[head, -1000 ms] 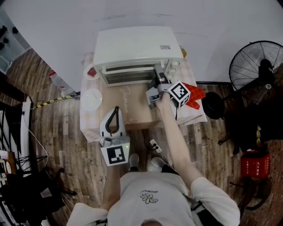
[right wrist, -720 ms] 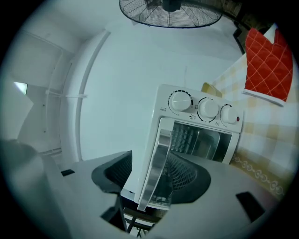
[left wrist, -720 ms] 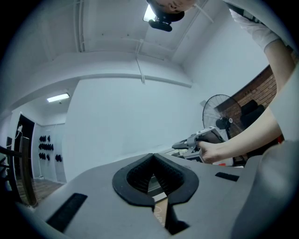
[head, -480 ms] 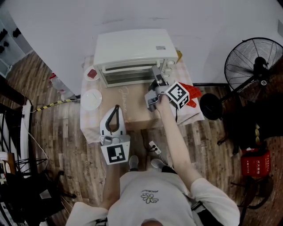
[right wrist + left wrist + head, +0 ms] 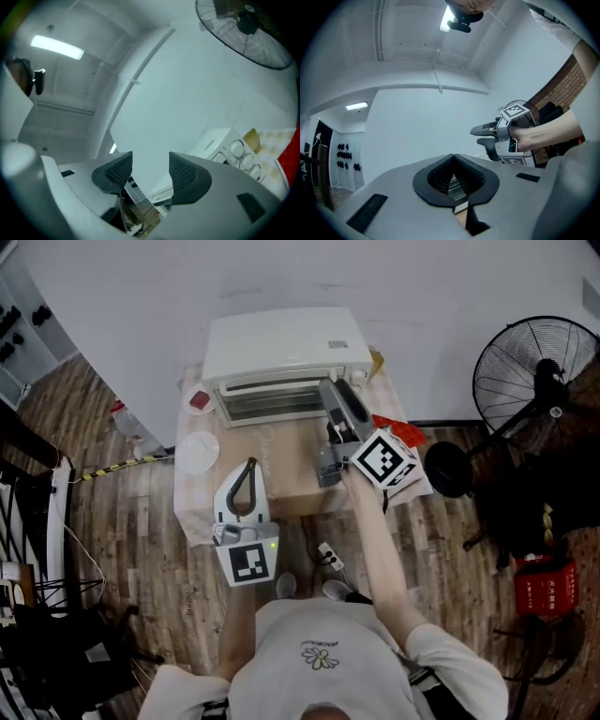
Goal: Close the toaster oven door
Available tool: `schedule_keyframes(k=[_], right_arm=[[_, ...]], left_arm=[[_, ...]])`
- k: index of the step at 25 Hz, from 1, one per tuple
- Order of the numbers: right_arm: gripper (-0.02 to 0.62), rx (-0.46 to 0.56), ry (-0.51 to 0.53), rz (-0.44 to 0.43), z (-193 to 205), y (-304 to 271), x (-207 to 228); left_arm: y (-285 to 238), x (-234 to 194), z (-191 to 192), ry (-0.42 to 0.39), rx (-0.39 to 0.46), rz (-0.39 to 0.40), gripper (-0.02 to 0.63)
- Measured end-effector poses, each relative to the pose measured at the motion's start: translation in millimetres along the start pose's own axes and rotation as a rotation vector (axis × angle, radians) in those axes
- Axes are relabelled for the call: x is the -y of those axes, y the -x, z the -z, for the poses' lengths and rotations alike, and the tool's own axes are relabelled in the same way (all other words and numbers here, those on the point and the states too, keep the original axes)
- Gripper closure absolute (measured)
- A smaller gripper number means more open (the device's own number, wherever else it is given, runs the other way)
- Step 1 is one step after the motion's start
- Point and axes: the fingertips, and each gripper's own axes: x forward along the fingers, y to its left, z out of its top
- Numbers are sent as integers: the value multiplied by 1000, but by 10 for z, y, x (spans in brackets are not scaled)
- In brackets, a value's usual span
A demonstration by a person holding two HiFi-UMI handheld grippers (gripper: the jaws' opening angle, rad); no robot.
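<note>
Right tongs [image 5: 335,390] rose, opening empty (fan [image 5: 531,371] nearby).

Smooth, faintly glossy white painted metal on the boxy toaster oven [image 5: 281,343]. Matt grey moulded plastic on the left gripper [image 5: 248,470] and right gripper [image 5: 149,171], with ribbed black rubbery pads [image 5: 182,172] lining the jaws. Pale checked cloth [image 5: 190,507] over the matt brown surface [image 5: 291,474]; glossy white round plate [image 5: 199,452] at nine o'clock. Worn wood-plank floor [image 5: 131,521]. Black wire-metal fan [image 5: 530,367] at three o'clock.
</note>
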Motion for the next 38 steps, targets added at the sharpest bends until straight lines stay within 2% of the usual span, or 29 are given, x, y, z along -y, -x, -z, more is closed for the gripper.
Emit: schedule_keyframes(k=[4,8,9,13,14,17,18,20,21,26,34,38], right_arm=[[387,-1,198,-69,-104,107,-411],[387,-38,405,-71,-50,291,-630],[387,-47,449,-68,-19,347,-669],[387,-81,603,-43,105,555,-774],[387,-91,639,-35,138,600,-787],[387,-121,732,-11,246,728,-817],[387,-130,754,-2,282,768,-819],[397,-150,780,11,354,843,-804],[415,-160,789,17,389,884,-790],[556,-171,799,72,483,1104,-662],[584,-209,799,141,654,1345,-499],[584,-242,807,160,704,1370,-413]], left_arm=[[13,10,-55,-16,1,4,589],[-5,38,-95,-10,4,2,589],[1,42,-99,-23,-1,6,589],[23,58,-107,-172,-35,51,589],[25,53,-98,-176,-39,49,589],[43,11,-70,-62,-30,4,589],[54,12,-56,-80,-41,12,589],[83,49,-15,-178,-79,56,589],[104,75,9,-200,-93,71,589],[186,180,150,-185,-126,92,589],[213,292,213,-198,-132,120,589],[221,248,271,-196,-148,106,589]])
